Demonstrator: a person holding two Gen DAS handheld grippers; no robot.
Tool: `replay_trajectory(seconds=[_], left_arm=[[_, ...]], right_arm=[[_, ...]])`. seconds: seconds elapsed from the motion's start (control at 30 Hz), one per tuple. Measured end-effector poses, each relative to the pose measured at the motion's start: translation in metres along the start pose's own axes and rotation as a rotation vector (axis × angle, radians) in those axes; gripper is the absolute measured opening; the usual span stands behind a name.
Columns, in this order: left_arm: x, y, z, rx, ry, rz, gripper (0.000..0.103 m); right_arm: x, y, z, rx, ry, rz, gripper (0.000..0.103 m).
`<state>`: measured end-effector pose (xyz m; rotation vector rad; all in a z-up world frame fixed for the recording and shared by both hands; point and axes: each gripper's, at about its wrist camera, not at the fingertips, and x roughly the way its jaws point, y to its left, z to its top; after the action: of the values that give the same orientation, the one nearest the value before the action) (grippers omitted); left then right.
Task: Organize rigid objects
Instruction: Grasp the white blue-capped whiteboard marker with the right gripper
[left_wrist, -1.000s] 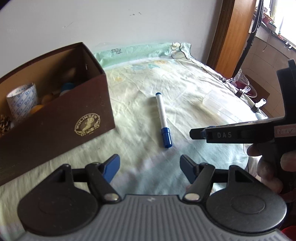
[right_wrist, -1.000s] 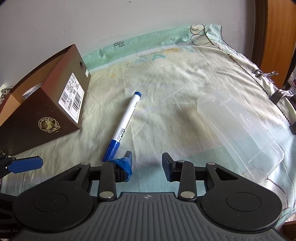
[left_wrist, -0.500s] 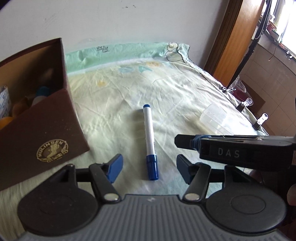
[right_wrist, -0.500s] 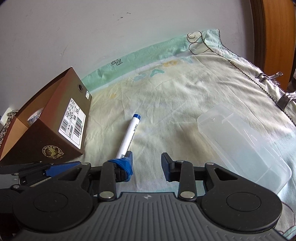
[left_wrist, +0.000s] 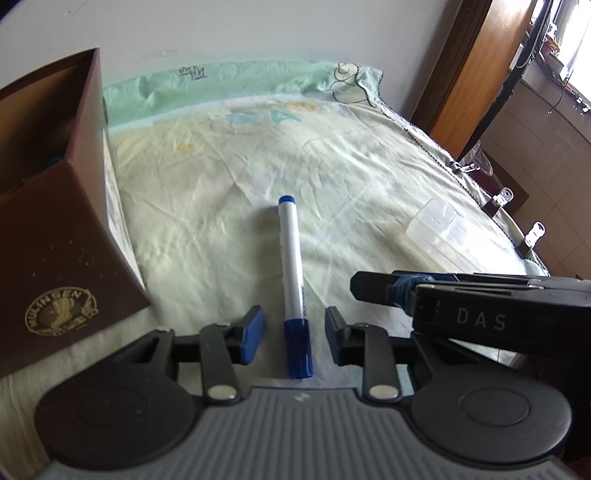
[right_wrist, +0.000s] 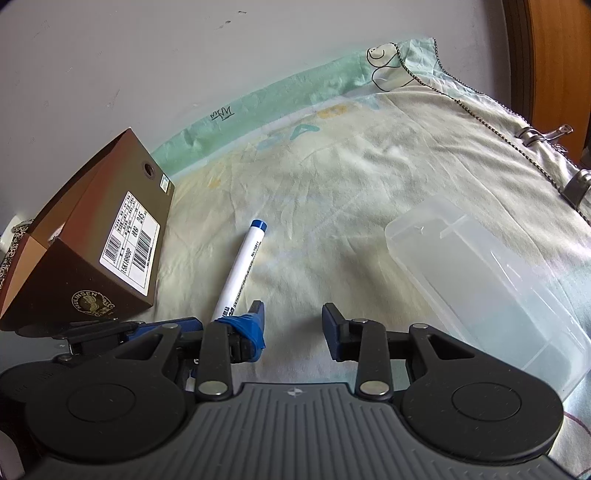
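Observation:
A white marker with a blue cap (left_wrist: 293, 280) lies on the pale sheet, also in the right wrist view (right_wrist: 238, 269). My left gripper (left_wrist: 293, 334) is open, its fingers on either side of the marker's blue cap end, not closed on it. My right gripper (right_wrist: 293, 328) is open and empty just right of the marker; its side shows in the left wrist view (left_wrist: 461, 299). A brown open box (left_wrist: 55, 236) with small items inside stands to the left, also in the right wrist view (right_wrist: 99, 254).
A clear plastic lidded container (right_wrist: 487, 280) lies on the sheet at the right, also in the left wrist view (left_wrist: 439, 232). Metal clips (left_wrist: 517, 218) hold the sheet at the right edge. A wall runs behind; a wooden door frame (left_wrist: 465, 62) stands at far right.
My left gripper has moved right and forward so the marker's cap now lies between its fingers. The box has slid to the left of its view. My right gripper has risen slightly.

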<state>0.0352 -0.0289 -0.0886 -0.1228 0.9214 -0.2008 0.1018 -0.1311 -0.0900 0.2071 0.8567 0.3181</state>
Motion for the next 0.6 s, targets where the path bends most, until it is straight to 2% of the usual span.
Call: replay_trajectory(seconds=[0.07, 0.2, 0.37, 0.6], left_arm=[[0.0003, -0.0005, -0.0001, 0.004, -0.001, 0.006, 0.028], [0.0010, -0.0006, 0.0019, 0.009, 0.006, 0.033, 0.017], [0.0010, 0.0058, 0.0051, -0.017, 0.022, 0.031, 0.009], [-0.0002, 0.0085, 0.0037, -0.028, 0.020, 0.027, 0.007]], right_arm=[[-0.0001, -0.0020, -0.0009, 0.003, -0.009, 0.010, 0.017], [-0.0008, -0.0052, -0.0038, 0.013, -0.032, 0.028, 0.018], [-0.0006, -0.0027, -0.0044, 0.008, -0.039, 0.020, 0.017], [0.0012, 0.0028, -0.0058, -0.025, -0.053, -0.004, 0.018]])
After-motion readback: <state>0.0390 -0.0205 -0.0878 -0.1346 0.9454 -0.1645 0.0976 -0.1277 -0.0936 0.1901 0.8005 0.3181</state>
